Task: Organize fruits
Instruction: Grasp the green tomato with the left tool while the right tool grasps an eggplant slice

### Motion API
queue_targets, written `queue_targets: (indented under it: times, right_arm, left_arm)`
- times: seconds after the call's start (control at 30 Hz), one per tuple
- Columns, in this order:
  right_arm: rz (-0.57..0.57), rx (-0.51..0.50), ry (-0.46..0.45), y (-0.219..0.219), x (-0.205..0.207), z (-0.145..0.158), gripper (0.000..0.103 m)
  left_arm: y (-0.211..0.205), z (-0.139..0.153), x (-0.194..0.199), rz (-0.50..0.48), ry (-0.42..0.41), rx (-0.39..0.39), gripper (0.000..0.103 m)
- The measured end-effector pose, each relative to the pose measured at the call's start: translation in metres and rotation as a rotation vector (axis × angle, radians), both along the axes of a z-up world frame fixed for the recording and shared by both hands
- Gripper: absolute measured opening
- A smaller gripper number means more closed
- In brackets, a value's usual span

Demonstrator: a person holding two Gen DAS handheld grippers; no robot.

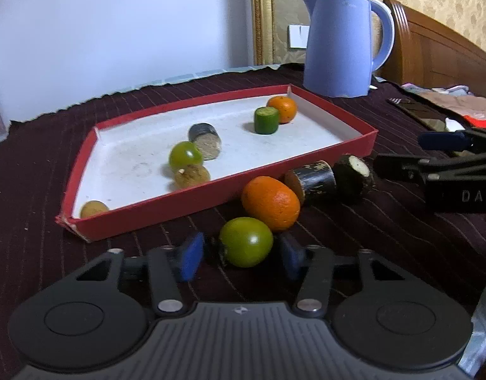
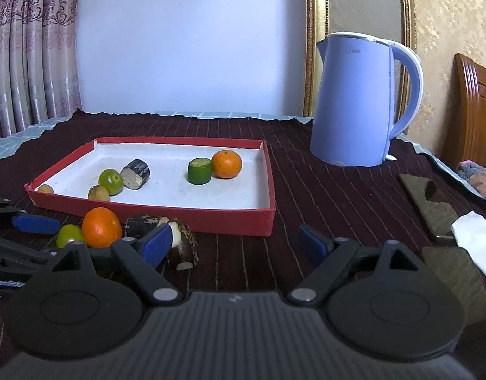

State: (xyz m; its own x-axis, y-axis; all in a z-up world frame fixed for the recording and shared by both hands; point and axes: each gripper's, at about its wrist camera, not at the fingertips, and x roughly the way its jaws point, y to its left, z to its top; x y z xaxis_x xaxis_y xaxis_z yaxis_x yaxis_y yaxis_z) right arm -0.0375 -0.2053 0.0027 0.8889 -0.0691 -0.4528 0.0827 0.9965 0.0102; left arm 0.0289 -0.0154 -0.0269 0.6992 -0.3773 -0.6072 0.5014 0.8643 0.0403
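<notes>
Green fruit (image 1: 245,241) lies on the dark cloth of the counter (image 1: 37,253) directly between the blue pads of my left gripper (image 1: 239,256), just in front of the red tray (image 1: 211,196) and touching the orange (image 1: 270,203) behind it. My left jaws stand part-closed around it, a sliver of gap showing each side, so not yet pinching. It is roundish, no axis to favour. My right gripper (image 2: 236,247) hangs spread wide and empty, farther off, so the pick is the left's.
</notes>
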Motion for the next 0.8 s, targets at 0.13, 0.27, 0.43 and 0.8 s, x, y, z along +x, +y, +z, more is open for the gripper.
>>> queue_targets:
  times: [0.13, 0.27, 0.43, 0.8]
  right_arm:
    - [0.032, 0.015, 0.011, 0.000, -0.001, -0.001, 0.088]
    - [0.082, 0.016, 0.022, 0.004, 0.000, -0.003, 0.089]
    - [0.132, -0.027, 0.038, 0.015, 0.009, -0.009, 0.081]
    - [0.180, -0.001, 0.095, 0.020, 0.027, -0.017, 0.022]
  left_arm:
    - [0.002, 0.001, 0.000, -0.011, 0.006, -0.022, 0.034]
    - [0.004, 0.002, 0.001, -0.003, 0.012, -0.035, 0.033]
    - [0.007, 0.004, -0.002, 0.021, -0.001, -0.028, 0.033]
    - [0.012, 0.008, -0.004, 0.050, -0.014, -0.034, 0.033]
